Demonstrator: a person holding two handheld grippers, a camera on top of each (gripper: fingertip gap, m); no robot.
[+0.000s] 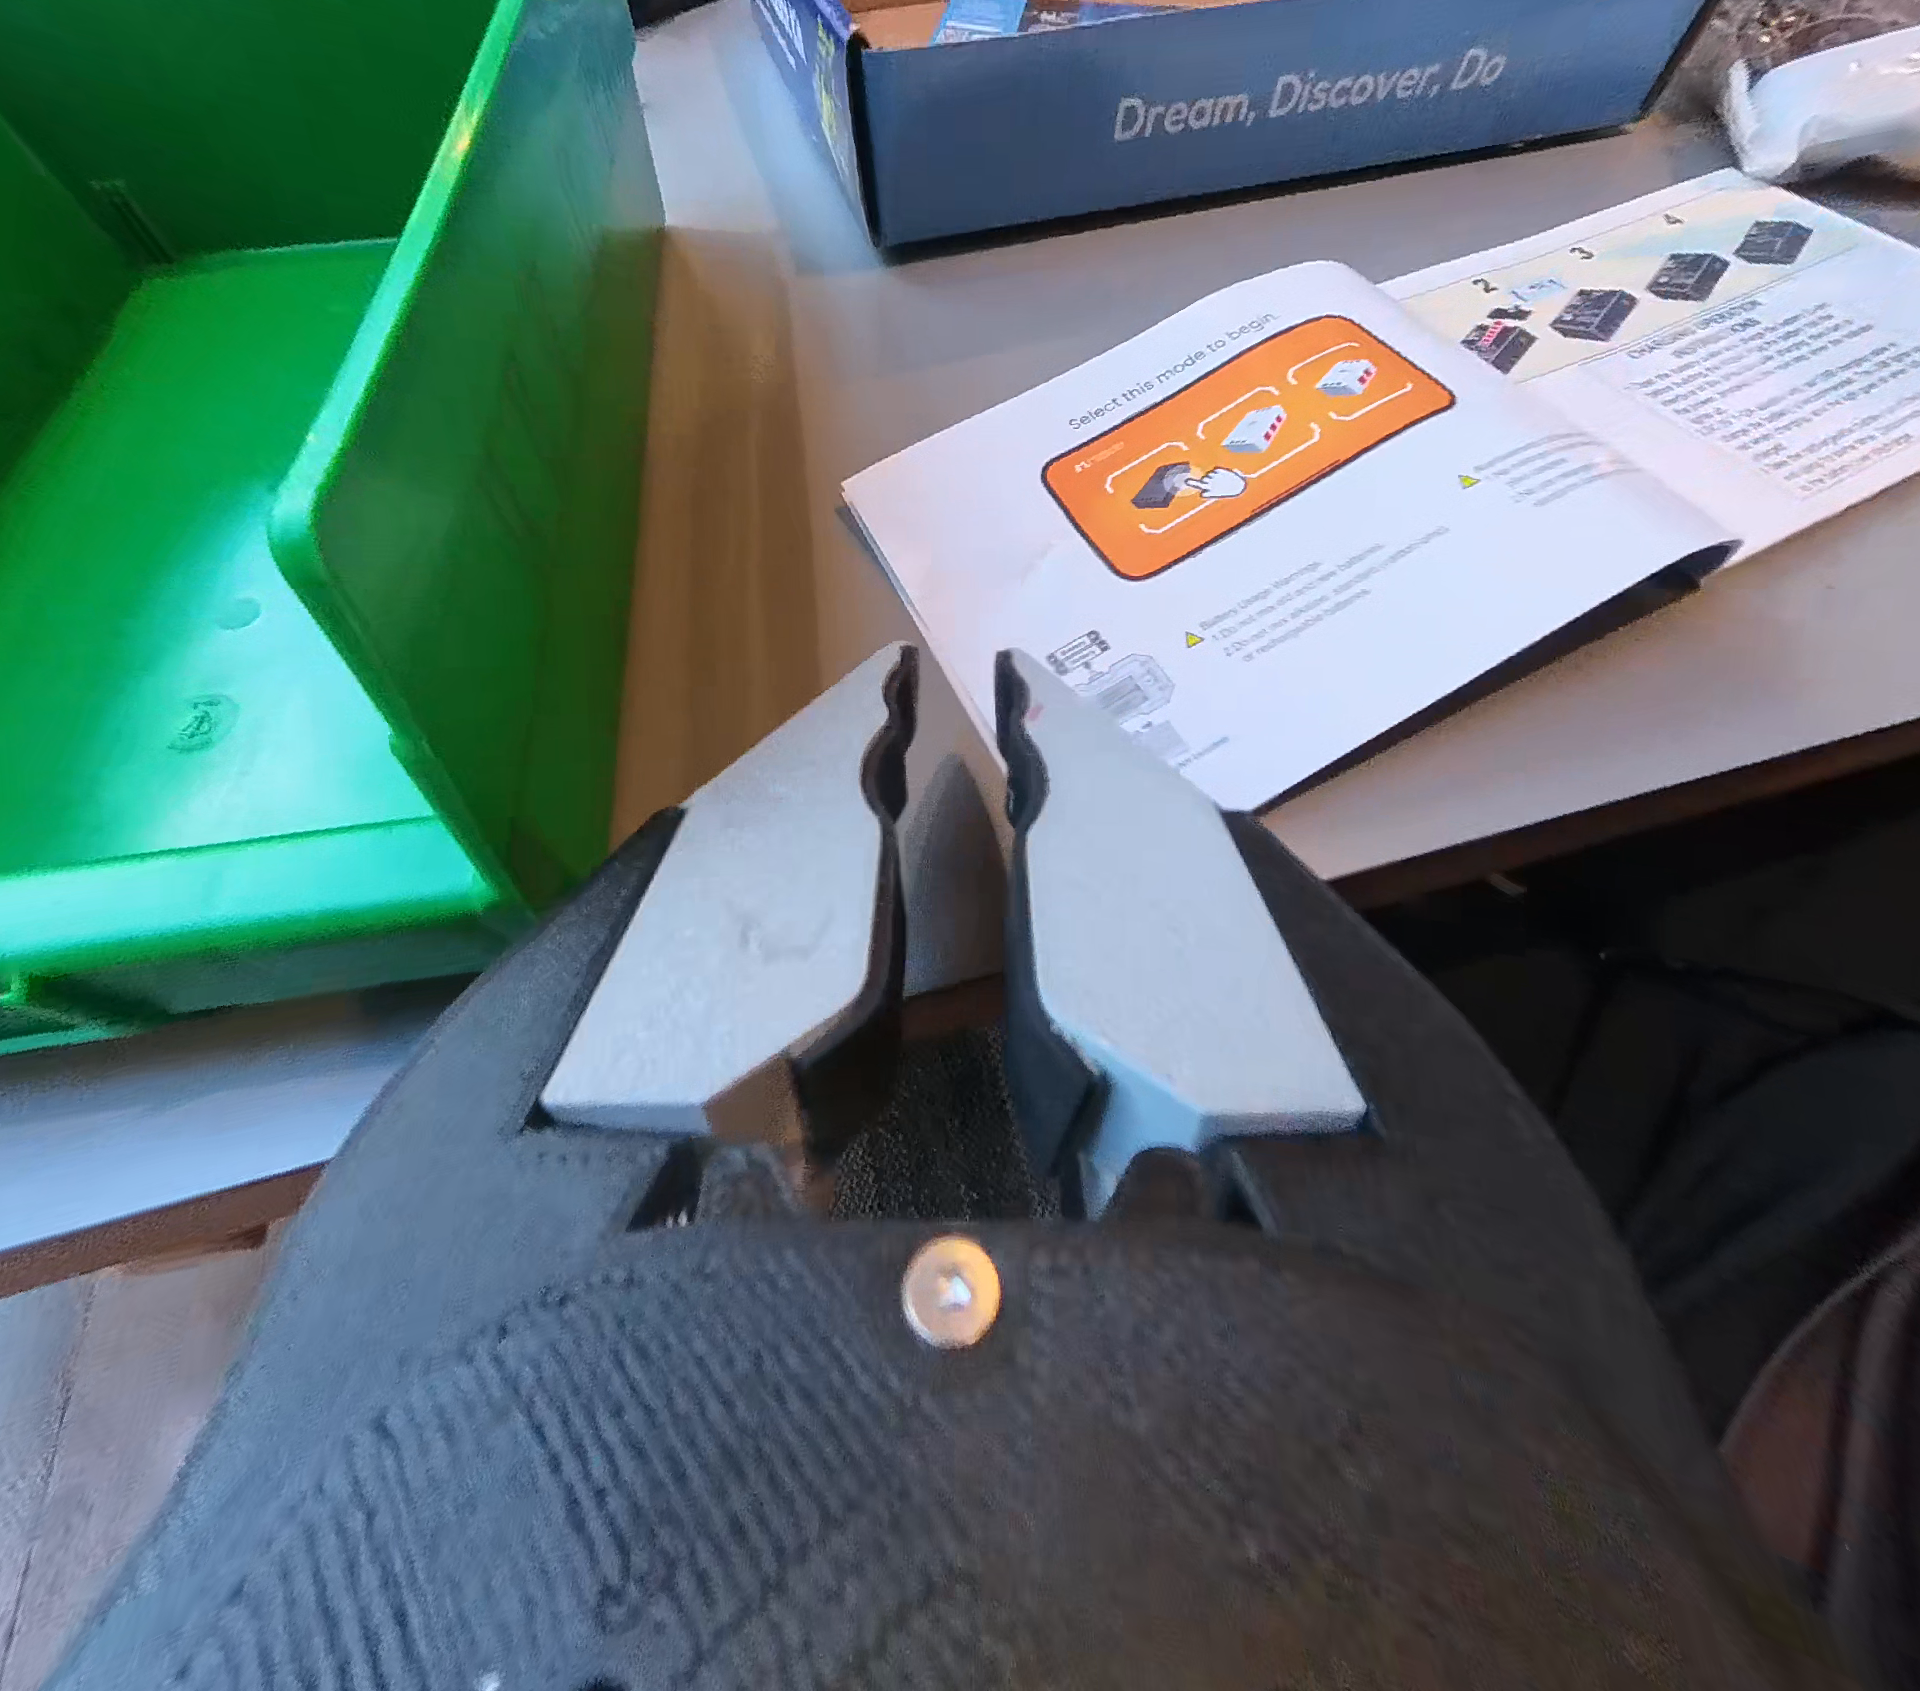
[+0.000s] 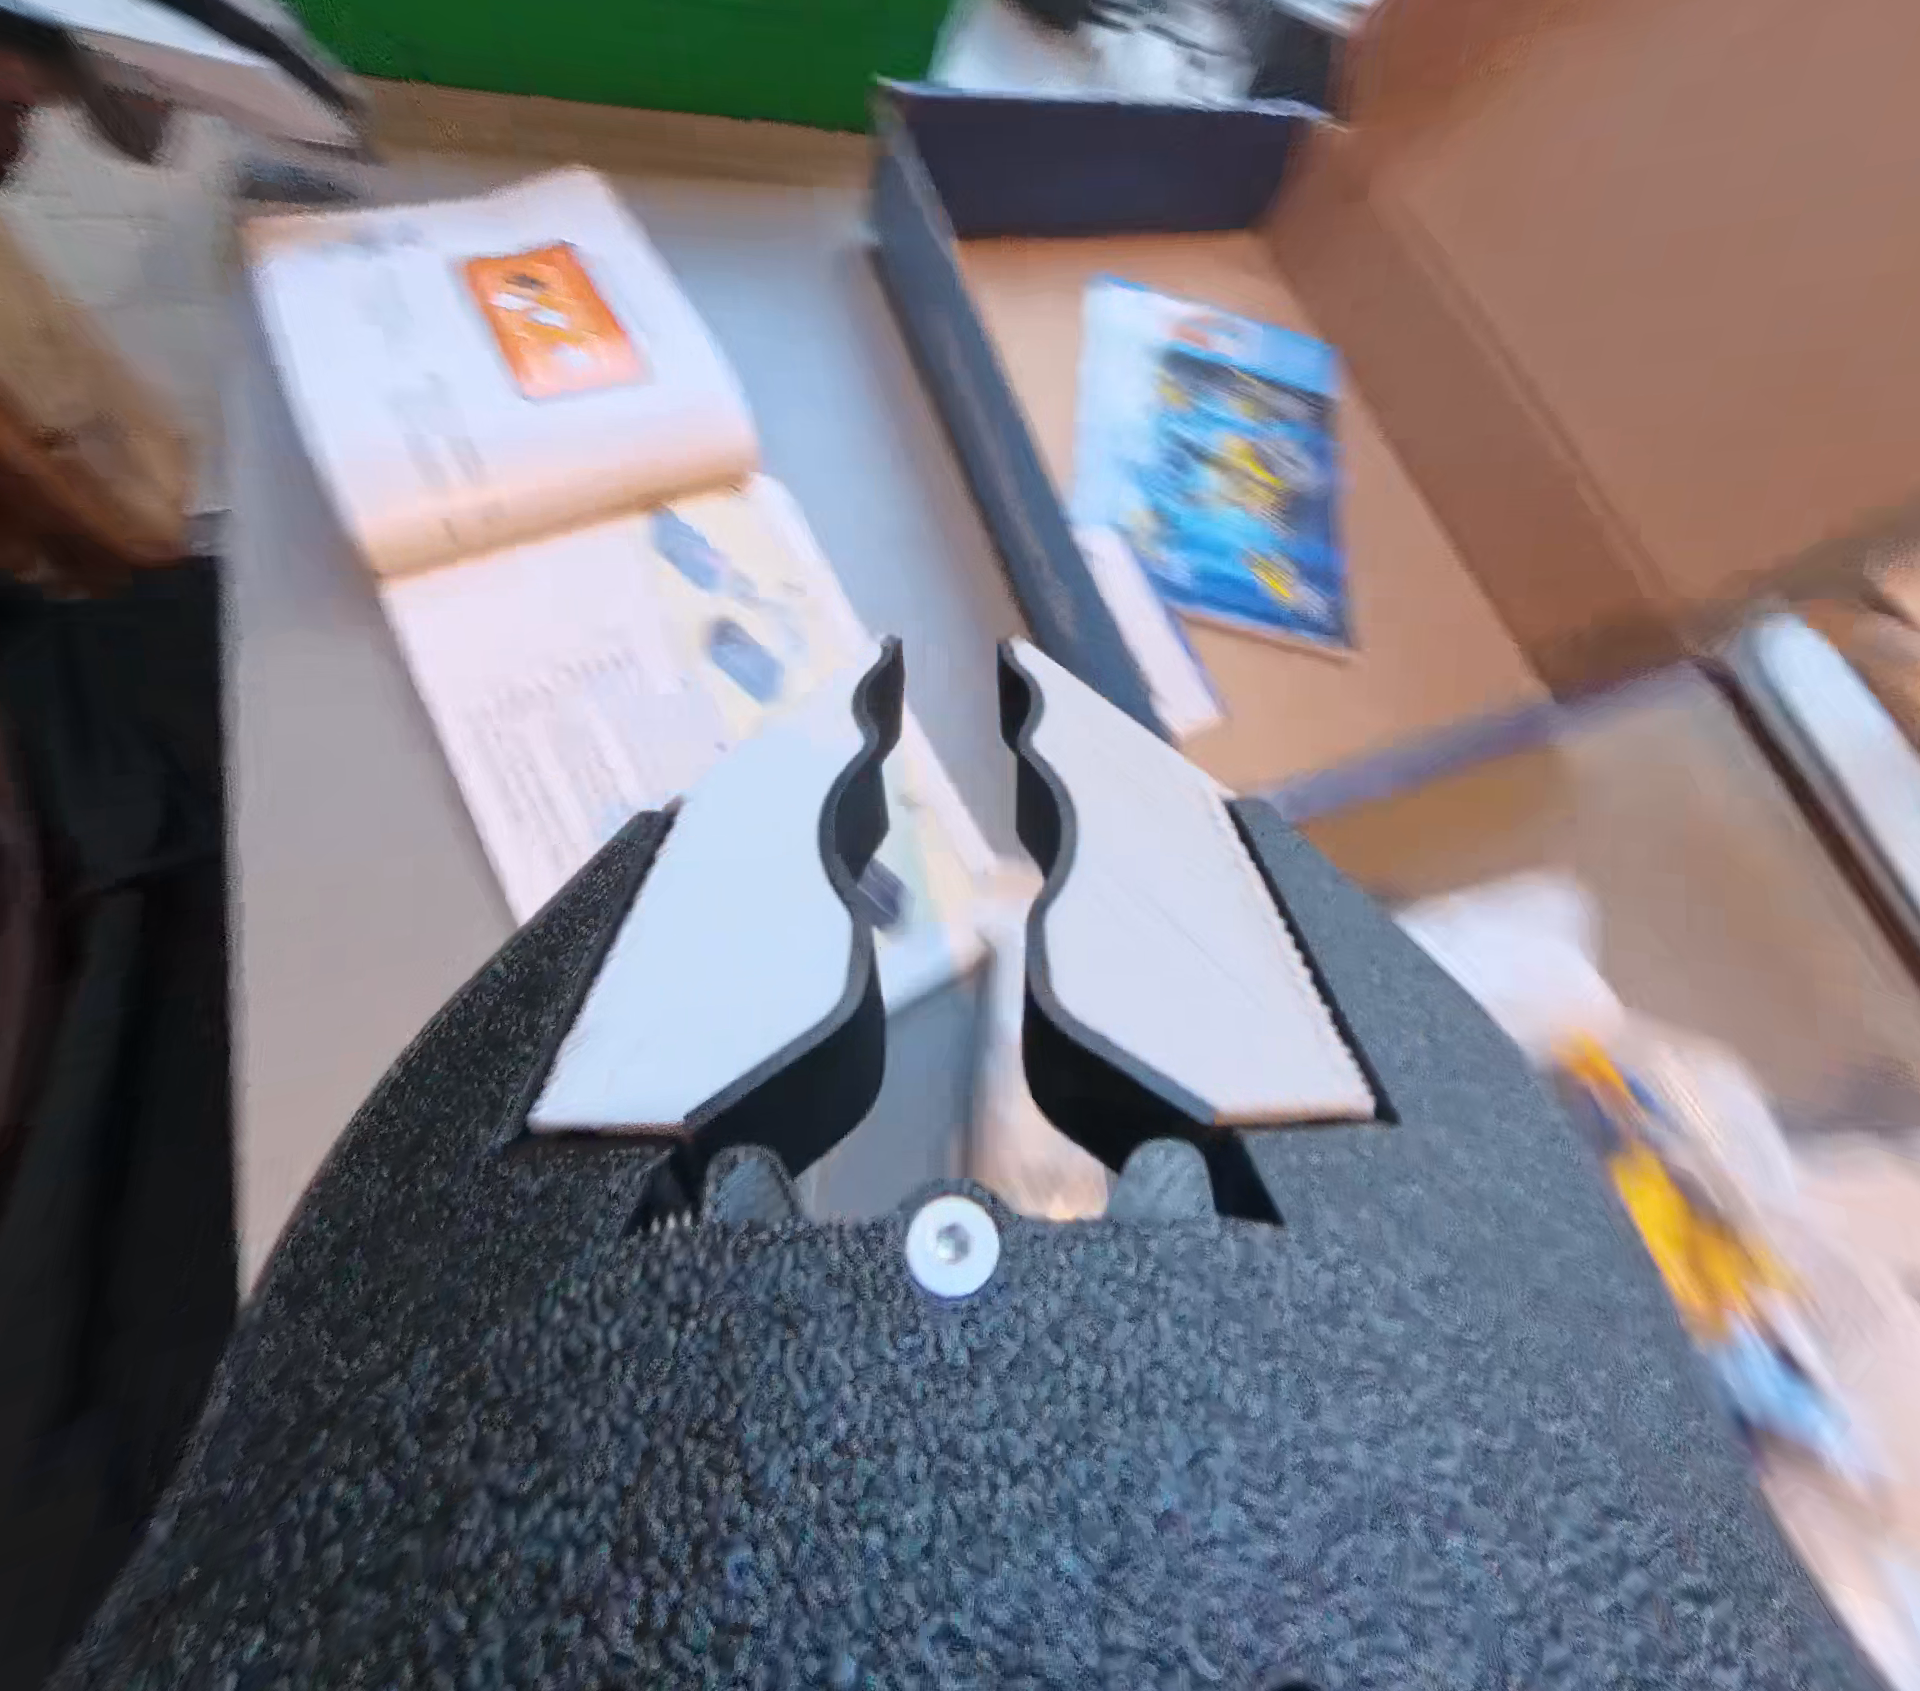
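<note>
Holding blue box (image 2: pixel 997 436), leaflet (image 2: pixel 1210 462), green bin (image 1: pixel 312 353)

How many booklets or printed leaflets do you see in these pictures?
2. An open instruction booklet lies on the table between the green bin and the blue box. A blue leaflet lies inside that box. More may be hidden there.

Both grippers (image 1: pixel 956 665) (image 2: pixel 948 659): textured black bodies, grey fingers, seemingly silver screws.
</note>
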